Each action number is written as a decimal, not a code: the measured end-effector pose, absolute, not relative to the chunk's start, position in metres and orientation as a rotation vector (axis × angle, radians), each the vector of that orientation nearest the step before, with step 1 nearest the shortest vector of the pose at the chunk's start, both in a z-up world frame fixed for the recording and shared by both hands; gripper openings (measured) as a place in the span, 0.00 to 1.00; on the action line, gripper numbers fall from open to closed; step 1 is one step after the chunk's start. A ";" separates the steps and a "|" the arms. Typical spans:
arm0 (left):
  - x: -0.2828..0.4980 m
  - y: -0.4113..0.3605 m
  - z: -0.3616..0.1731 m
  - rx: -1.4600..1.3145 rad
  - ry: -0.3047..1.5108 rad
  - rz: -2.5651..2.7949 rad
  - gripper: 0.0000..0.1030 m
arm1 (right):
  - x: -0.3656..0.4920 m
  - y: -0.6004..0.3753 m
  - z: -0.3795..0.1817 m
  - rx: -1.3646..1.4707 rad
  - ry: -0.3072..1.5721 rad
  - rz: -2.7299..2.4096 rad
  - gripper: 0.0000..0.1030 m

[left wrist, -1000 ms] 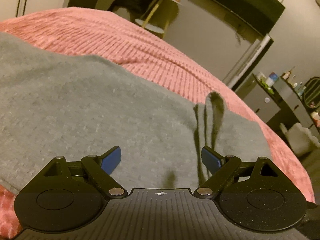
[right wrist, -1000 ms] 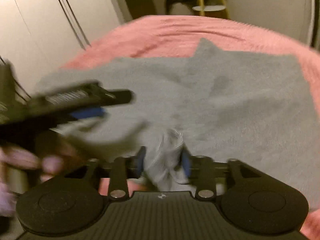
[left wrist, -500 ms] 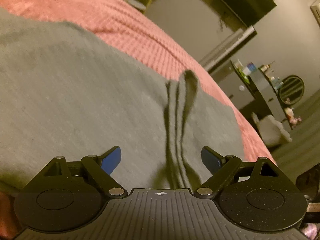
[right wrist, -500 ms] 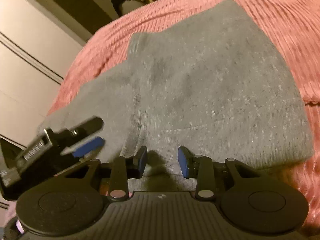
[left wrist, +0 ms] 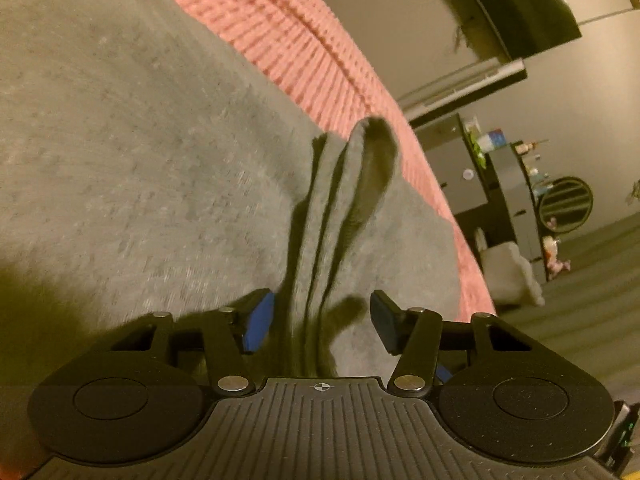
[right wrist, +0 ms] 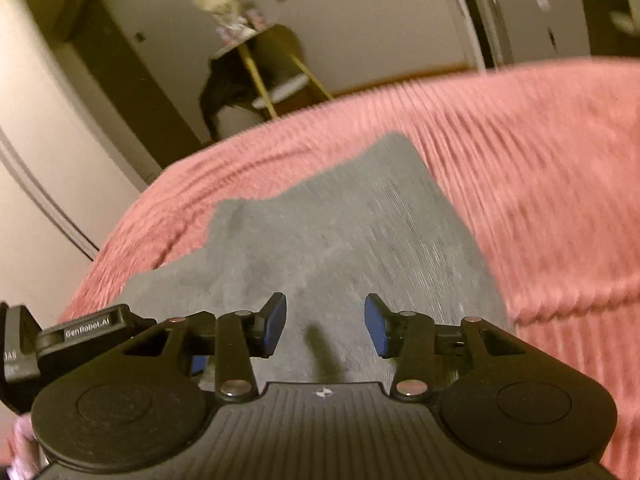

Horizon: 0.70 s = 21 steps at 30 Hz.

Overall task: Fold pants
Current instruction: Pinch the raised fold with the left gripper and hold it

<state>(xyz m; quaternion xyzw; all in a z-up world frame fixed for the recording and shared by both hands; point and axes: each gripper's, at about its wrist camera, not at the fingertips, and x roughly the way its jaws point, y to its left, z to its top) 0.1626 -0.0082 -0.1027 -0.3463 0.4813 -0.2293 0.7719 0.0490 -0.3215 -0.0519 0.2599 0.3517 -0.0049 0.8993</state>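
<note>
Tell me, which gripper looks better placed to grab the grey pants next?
Probably the left gripper: its open jaws straddle a raised ridge of the pants. The right gripper is open over flat cloth.

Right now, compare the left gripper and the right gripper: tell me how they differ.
The left gripper straddles a raised ridge of the gray pants; the right gripper has only flat fabric between its fingers. The left sits near the pants' edge by the pink bedspread; the right points across the folded stack. Both are open, gripping nothing.
</note>
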 end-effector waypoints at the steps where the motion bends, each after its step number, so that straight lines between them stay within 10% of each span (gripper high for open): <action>1: 0.166 -0.009 -0.105 -0.758 1.042 -0.498 0.56 | 0.052 -0.323 -0.056 0.554 0.730 -0.005 0.42; 7: 0.172 -0.012 -0.116 -0.861 1.001 -0.534 0.54 | 0.060 -0.318 -0.067 0.574 0.694 0.022 0.43; 9: 0.172 -0.010 -0.120 -0.872 0.996 -0.526 0.27 | 0.062 -0.316 -0.067 0.575 0.682 0.028 0.43; 12: 0.172 -0.004 -0.125 -0.913 0.985 -0.523 0.18 | 0.061 -0.317 -0.064 0.591 0.662 0.046 0.43; 21: 0.157 0.018 -0.078 -0.814 0.855 -0.528 0.15 | 0.047 -0.319 -0.051 0.608 0.583 0.068 0.43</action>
